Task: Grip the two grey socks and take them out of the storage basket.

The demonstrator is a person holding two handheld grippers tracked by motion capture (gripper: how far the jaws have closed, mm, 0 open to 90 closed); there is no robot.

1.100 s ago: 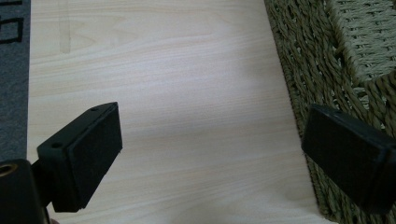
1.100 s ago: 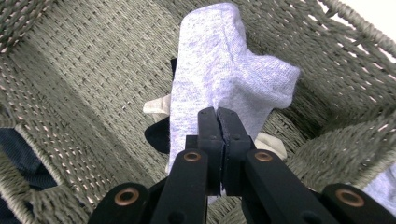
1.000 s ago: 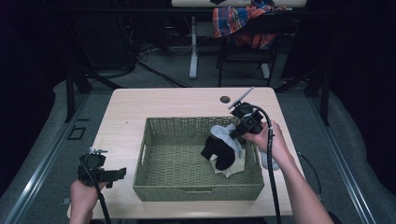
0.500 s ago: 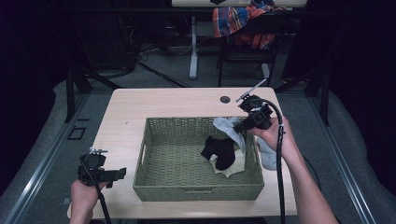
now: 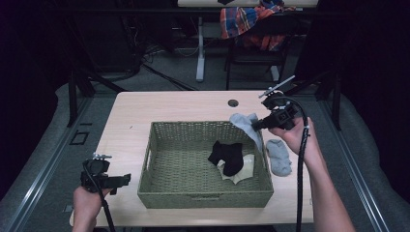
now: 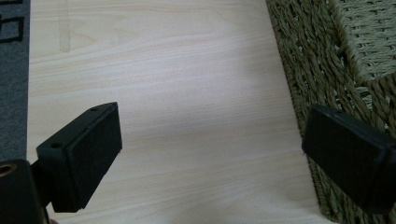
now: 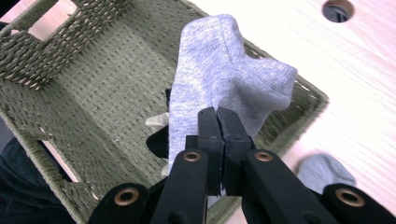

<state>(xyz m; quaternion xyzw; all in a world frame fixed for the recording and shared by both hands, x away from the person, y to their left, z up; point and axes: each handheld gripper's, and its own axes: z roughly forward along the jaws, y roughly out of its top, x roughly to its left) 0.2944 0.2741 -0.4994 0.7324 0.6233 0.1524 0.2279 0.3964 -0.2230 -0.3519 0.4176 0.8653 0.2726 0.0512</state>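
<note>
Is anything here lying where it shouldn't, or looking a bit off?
One grey sock lies alone on the table, outside the basket that holds a black sock. Its likely mate, another grey sock, hangs from the right gripper over the basket's corner. Nothing looks damaged.

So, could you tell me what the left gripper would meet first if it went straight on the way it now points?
Probably the bare table. The left gripper, jaws open, looks along pale wood, with the woven basket just off to one side. Its outer wall lies close to one jaw, so a slight drift could catch it.
</note>
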